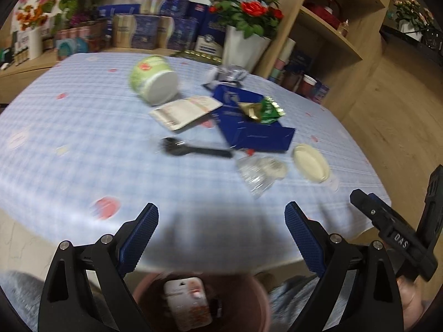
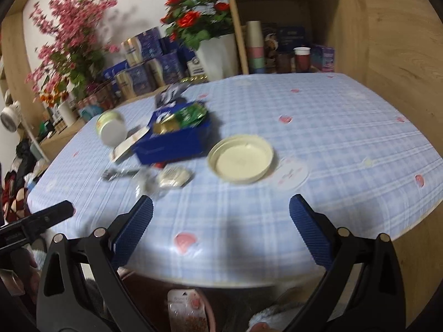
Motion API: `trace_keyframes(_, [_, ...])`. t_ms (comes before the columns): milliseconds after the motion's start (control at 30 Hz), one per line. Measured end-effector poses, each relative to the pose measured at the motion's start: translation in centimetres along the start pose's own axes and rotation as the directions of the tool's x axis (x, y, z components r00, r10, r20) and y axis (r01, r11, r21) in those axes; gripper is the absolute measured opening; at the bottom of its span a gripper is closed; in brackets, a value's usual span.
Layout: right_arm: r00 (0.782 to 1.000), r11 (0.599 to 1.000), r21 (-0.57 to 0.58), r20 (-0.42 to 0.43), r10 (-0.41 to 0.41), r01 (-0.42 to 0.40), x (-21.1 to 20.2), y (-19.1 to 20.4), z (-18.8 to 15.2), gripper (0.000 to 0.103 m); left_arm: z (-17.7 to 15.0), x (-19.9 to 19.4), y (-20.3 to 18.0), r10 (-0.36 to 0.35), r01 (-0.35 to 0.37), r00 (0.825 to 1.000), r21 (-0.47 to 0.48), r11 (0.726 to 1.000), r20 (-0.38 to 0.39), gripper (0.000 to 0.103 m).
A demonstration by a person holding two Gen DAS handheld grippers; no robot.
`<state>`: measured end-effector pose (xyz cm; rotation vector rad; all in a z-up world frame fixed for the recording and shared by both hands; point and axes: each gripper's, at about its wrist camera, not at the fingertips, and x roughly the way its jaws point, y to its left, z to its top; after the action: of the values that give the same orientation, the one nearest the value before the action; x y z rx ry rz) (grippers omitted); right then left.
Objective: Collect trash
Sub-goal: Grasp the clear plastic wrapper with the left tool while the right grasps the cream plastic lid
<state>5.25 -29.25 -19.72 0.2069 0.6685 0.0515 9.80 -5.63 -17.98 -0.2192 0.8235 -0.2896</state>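
Note:
Trash lies on the blue checked tablecloth: a green cup on its side, a white flat packet, a flattened blue carton with a green-gold wrapper on it, a black fork, crumpled clear plastic and a cream lid. My left gripper is open, empty, over the near table edge. My right gripper is open and empty too, short of the cream lid. Below both sits a brown bin holding a white-pink packet.
Potted red roses, blue boxes and pink flowers stand behind the table. A wooden shelf unit with stacked cups rises at the back right. The other gripper's black body shows at the right edge of the left wrist view.

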Motion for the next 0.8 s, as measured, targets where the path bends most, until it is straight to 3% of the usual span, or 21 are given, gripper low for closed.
trace_keyframes(200, [1.0, 1.0, 0.002, -0.005, -0.016, 0.016, 1.5, -2.0, 1.5, 0.097, 2.1, 4.8, -3.0, -0.028, 0.029, 0.998, 0.008, 1.0, -0.059, 0.085])
trace_keyframes(433, [0.999, 1.0, 0.009, -0.027, -0.025, 0.025, 3.2, -3.6, 2.5, 0.097, 3.3, 9.4, -2.6, -0.016, 0.004, 0.992, -0.095, 0.996, -0.129, 0.071])
trace_keyframes(533, [0.999, 1.0, -0.004, -0.043, -0.027, 0.026, 4.0, -3.8, 2.7, 0.097, 3.5, 10.3, -2.7, -0.007, -0.004, 0.992, -0.084, 0.996, -0.124, 0.059])
trace_keyframes(567, [0.998, 1.0, -0.011, -0.05, -0.027, 0.026, 4.3, -3.9, 2.8, 0.097, 3.5, 10.4, -2.9, -0.011, 0.002, 0.992, -0.065, 0.998, -0.126, 0.045])
trace_keyframes(800, [0.991, 0.993, -0.121, -0.131, -0.028, 0.012, 6.8, -2.6, 2.9, 0.097, 3.1, 9.4, -2.1, -0.025, 0.021, 0.994, -0.033, 0.999, -0.103, 0.027])
